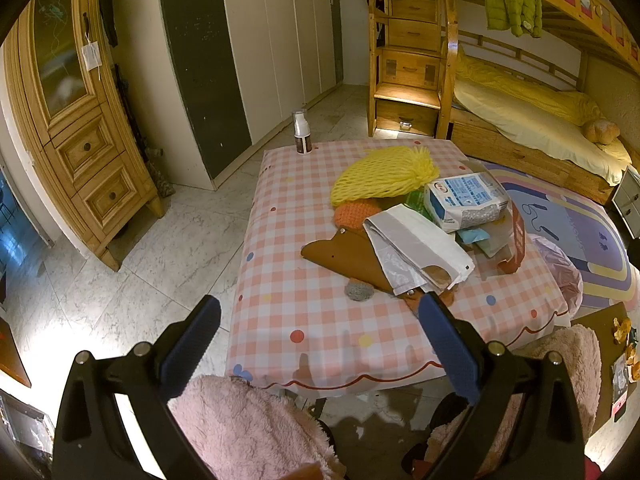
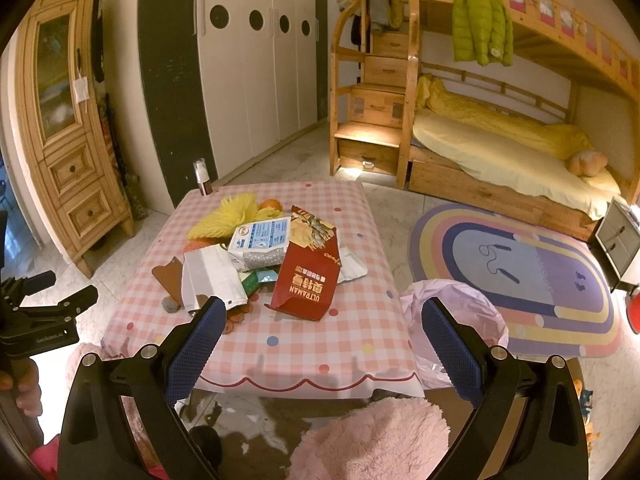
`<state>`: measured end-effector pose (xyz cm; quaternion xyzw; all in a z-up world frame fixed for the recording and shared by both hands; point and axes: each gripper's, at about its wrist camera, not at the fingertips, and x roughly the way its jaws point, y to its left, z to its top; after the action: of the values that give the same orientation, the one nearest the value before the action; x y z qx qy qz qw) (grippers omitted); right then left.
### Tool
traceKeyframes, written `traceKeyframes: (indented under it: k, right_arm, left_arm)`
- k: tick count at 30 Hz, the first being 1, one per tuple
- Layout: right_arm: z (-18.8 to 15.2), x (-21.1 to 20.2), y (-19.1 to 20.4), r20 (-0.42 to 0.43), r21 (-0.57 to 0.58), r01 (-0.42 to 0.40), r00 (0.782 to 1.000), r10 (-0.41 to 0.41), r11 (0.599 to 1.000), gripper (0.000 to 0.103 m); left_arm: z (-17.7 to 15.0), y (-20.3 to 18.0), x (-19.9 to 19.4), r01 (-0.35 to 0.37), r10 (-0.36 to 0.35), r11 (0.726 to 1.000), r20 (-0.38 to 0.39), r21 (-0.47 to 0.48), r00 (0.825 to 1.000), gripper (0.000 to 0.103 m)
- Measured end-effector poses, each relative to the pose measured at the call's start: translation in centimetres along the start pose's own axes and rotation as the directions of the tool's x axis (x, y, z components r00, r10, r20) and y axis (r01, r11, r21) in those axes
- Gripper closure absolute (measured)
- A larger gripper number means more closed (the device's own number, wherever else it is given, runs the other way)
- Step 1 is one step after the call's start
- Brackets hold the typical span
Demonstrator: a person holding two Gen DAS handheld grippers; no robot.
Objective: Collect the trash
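Hovering short of the table's near edge, both grippers empty. Left gripper (image 1: 320,340) has its 2 blue pads spread wide, nothing between them; pink fleece knees sit just below it. Right gripper (image 2: 322,350) same: pads wide apart, over the near hem of the tablecloth. In the right wrist view the left gripper also shows at the far left edge, held by a hand (image 2: 20,392).

Table (image 2: 304,344) carries a pink checked cloth with coloured dots. Trash is piled mid-table, toward its right half in the left view:
- grey lump (image 1: 359,291) nearest, alone on the cloth
- brown card piece (image 1: 340,254) lying flat, partly under a white paper bag (image 1: 416,244)
- red box (image 2: 306,280) marked ULTRAMAN, leaning on the pile, open end toward the near side
- blue-white pouch (image 2: 262,244) on top of the heap
- yellow foam net (image 1: 384,180) behind, touching the pile

Pink plastic bag (image 2: 452,312) hangs open just beside the table's right edge, over the floor.

Small pump bottle (image 1: 302,132) stands upright at the far left corner, well apart from the pile. Rainbow rug (image 2: 520,276) and bunk bed (image 2: 500,152) beyond.
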<state>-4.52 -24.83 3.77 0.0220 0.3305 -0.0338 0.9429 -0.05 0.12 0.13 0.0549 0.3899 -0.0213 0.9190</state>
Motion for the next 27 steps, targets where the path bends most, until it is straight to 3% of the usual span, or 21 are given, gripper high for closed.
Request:
traceKeyframes:
  k: [27]
  right_arm:
    - [-0.16,0.0,0.0,0.0,0.0,0.001,1.0,-0.001,1.0,0.006]
  left_arm:
    - [-0.01,-0.11,0.14,0.001,-0.001,1.0,0.0,0.001,1.0,0.007]
